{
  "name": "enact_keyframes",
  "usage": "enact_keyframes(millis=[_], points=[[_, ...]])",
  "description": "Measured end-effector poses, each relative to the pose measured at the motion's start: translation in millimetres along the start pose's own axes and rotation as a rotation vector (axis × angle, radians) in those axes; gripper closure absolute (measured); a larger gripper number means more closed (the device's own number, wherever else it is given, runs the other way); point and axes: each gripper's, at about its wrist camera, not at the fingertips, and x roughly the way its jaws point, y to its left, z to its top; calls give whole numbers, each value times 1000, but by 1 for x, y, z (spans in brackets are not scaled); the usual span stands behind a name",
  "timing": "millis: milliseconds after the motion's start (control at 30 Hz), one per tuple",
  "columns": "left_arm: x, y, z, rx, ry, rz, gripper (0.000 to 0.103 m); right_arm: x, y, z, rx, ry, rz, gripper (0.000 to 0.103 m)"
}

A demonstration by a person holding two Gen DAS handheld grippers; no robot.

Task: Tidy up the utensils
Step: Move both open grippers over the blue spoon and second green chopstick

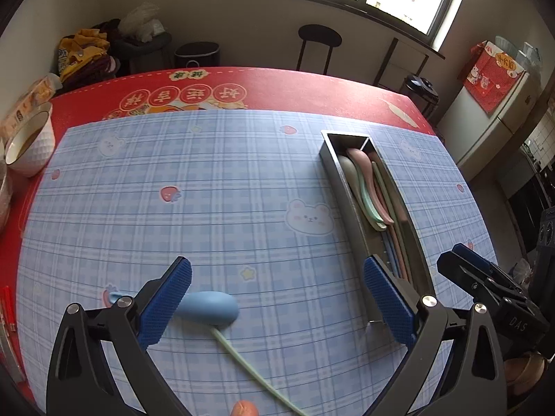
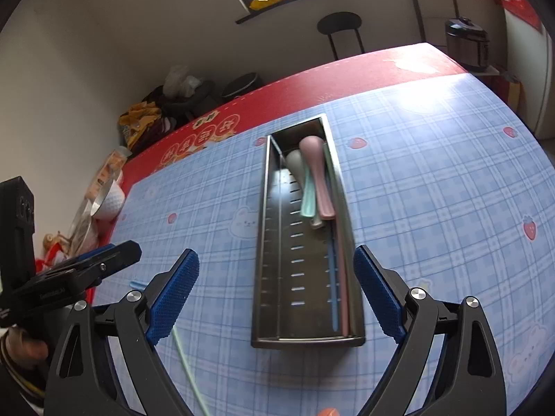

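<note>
Left wrist view: a blue spoon [image 1: 208, 308] is seen lying loose on the table [image 1: 208, 173] at lower left, its rounded bowl beside a pale green chopstick [image 1: 256, 374]. Next, it is best gripped at the handle and carried right to the metal tray [image 2: 263, 277], mid-frame, where pastel spoons [image 2: 314, 180] are already laid. The left gripper [image 1: 277, 298] is held wide open and empty; the right gripper [image 2: 277, 291] is likewise spread, nothing held.

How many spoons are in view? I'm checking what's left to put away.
4, perhaps more hidden. Three lie stacked in the metal tray: pink spoon, mint spoon, grey spoon. The blue spoon lies on the mat, outside the tray.
</note>
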Motion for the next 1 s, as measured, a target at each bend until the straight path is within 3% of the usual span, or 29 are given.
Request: enact_keyframes(millis=[233,367,467,800,833,867,933,1000], points=[[-34,56,-24,-33,-79,95,6,19,60,-18,-159,37,54,16],[-43,85,-43,-74,-93,152,6,34,87,-31,-237,103,79,16],[-43,102,-58,-107,-75,156,6,48,101,-43,-272,165,97,16],[-40,141,-88,-149,-52,151,6,94,131,-88,-399,335,13,16],[-39,145,-89,-156,-45,147,6,98,133,-93,-407,353,21,18],[-37,148,-91,-162,-39,138,6,102,135,-98,-413,371,20,29],[-35,154,-93,-164,-28,121,6,110,137,-105,-422,394,-4,38],[-33,157,-95,-159,-14,115,6,110,142,-108,-441,379,-19,42]])
